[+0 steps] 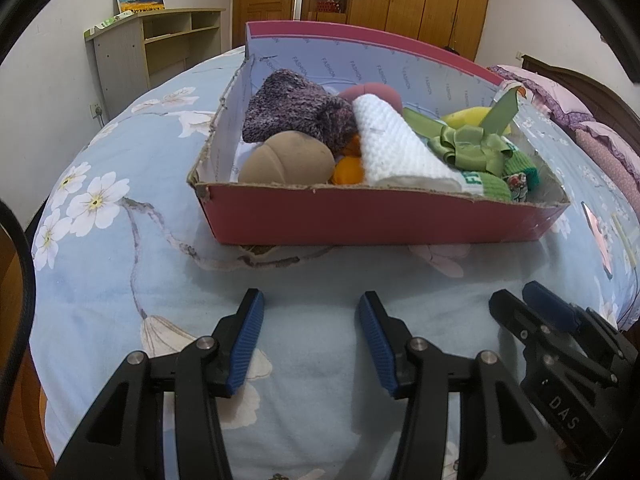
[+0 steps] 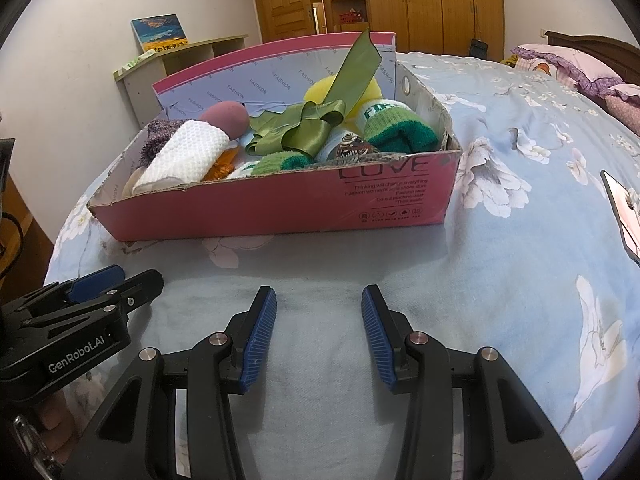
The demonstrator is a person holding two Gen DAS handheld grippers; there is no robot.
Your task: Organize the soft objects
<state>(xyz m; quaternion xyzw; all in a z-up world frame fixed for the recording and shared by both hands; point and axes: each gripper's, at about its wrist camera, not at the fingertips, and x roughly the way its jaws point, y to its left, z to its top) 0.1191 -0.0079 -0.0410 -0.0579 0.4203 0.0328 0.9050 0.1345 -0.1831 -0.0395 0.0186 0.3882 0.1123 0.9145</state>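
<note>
A pink cardboard box (image 1: pixel 360 220) (image 2: pixel 280 208) stands on the bed and holds soft things: a purple knit piece (image 1: pixel 296 114), a beige pad (image 1: pixel 286 160), a white waffle cloth (image 1: pixel 400 148) (image 2: pixel 188 156), a green ribbon bow (image 1: pixel 468 146) (image 2: pixel 304 128), green socks (image 2: pixel 400 128) and a yellow sponge (image 1: pixel 468 118). My left gripper (image 1: pixel 310 304) is open and empty above the bedsheet, short of the box. My right gripper (image 2: pixel 318 300) is open and empty, also short of the box. Each gripper shows at the edge of the other's view.
The bed has a light blue flowered sheet (image 2: pixel 520 240). Pink pillows (image 2: pixel 572 64) lie at its head on the right. A phone (image 2: pixel 626 216) lies on the sheet at right. A shelf unit (image 1: pixel 152 48) with a painting stands by the wall; wooden wardrobes (image 2: pixel 440 4) behind.
</note>
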